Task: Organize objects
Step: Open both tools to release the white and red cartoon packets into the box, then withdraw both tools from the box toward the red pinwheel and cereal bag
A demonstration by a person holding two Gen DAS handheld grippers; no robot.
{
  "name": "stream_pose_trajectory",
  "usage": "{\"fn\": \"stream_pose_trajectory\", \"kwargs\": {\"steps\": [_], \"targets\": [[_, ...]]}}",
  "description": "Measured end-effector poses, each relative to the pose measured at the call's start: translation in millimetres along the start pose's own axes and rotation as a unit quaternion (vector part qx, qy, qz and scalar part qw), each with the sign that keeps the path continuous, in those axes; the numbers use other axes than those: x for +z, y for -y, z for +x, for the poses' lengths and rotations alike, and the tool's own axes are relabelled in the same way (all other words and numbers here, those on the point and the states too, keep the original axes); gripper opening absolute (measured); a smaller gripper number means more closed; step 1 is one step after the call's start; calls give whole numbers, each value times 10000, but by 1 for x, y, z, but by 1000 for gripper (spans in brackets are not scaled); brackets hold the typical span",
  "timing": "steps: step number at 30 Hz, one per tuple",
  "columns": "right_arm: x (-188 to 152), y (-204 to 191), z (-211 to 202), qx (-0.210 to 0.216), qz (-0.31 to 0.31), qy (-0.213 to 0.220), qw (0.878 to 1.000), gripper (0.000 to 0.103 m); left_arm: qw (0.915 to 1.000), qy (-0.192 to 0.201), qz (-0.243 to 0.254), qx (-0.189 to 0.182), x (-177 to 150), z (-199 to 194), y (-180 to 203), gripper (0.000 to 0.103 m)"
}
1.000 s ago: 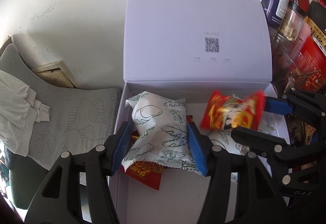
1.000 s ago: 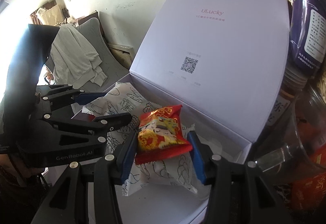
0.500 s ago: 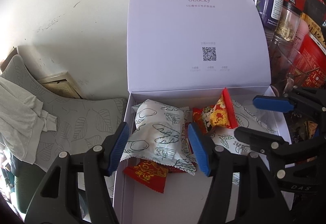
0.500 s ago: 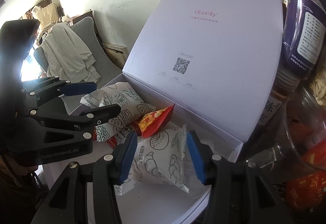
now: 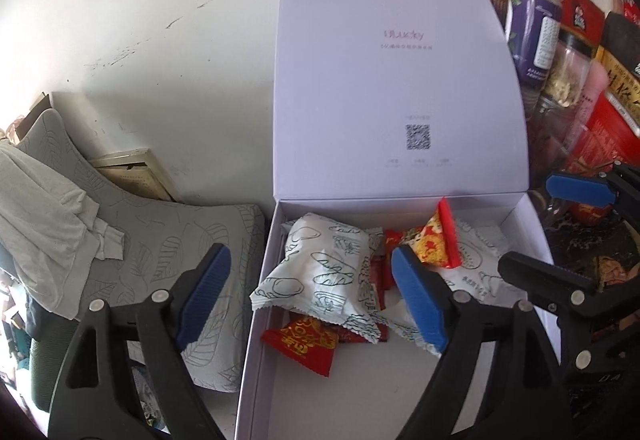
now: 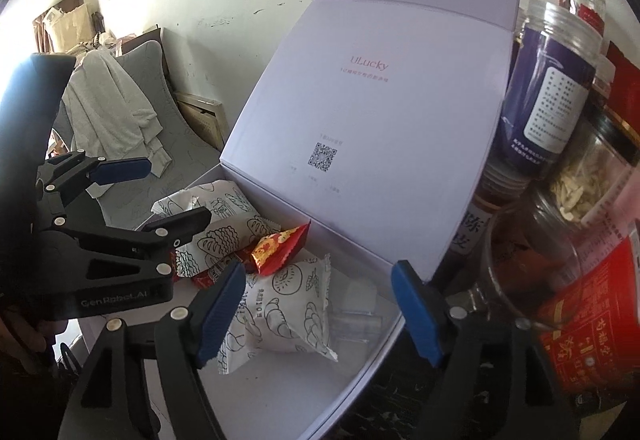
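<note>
On the far left a grey chair (image 5: 172, 236) with a white cloth (image 5: 44, 208) on it stands by the wall. Next comes the left gripper (image 5: 308, 296). Its jaws are opening wide and no pad presses on anything. The white snack bag (image 5: 320, 272) lies under it, inside the white box (image 5: 256, 300), on top of some red packets (image 5: 304, 340).

In the middle of the box a red and gold snack (image 6: 276, 248) leans on the pile. Nearer the right side, another white bag (image 6: 280, 304) lies flat on the box floor. The right gripper (image 6: 320, 308) hangs above it with its jaws opening too, and nothing is pinched. Something pale sits beside that bag, but it is too blurry to name.

Past the box on the right stand jars (image 6: 556, 88) and red packs (image 6: 592, 336), crowded together.

I think both snacks are now let go in the box. Next, each gripper should lift clear without knocking the lid (image 5: 396, 88), then go find another loose thing to pick up.
</note>
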State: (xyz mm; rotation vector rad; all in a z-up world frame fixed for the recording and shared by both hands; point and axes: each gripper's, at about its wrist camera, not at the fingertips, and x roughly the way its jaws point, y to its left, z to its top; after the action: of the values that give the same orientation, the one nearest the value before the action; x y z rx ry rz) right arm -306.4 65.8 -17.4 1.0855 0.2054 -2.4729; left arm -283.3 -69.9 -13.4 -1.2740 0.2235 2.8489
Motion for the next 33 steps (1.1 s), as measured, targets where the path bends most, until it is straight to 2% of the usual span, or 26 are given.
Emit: {"fn": "stream_pose_trajectory", "kwargs": {"steps": [2, 6, 9, 13, 16, 19, 23, 33], "targets": [[2, -1, -9, -147, 18, 24, 9999, 81, 9999, 4, 18, -137, 0, 0, -1, 88], [4, -1, -28, -246, 34, 180, 9995, 82, 9997, -108, -138, -174, 0, -5, -2, 88], [4, 0, -40, -432, 4, 235, 9988, 87, 9993, -178, -299, -118, -3, -10, -5, 88], [1, 2, -56, -508, 21, 345, 9981, 87, 9995, 12, -312, 42, -1, -27, -5, 88], [-3, 4, -69, -479, 155, 413, 9979, 87, 9991, 202, -385, 5, -3, -50, 3, 88], [-9, 3, -85, -697, 186, 497, 9962, 87, 9990, 251, -360, -45, -4, -71, 15, 88], [-18, 7, -107, -616, 297, 588, 9959, 87, 9991, 327, -231, 160, -11, -87, 23, 88], [-47, -2, -145, -585, 320, 524, 9964, 87, 9990, 316, -258, 168, -36, -127, 34, 88]]}}
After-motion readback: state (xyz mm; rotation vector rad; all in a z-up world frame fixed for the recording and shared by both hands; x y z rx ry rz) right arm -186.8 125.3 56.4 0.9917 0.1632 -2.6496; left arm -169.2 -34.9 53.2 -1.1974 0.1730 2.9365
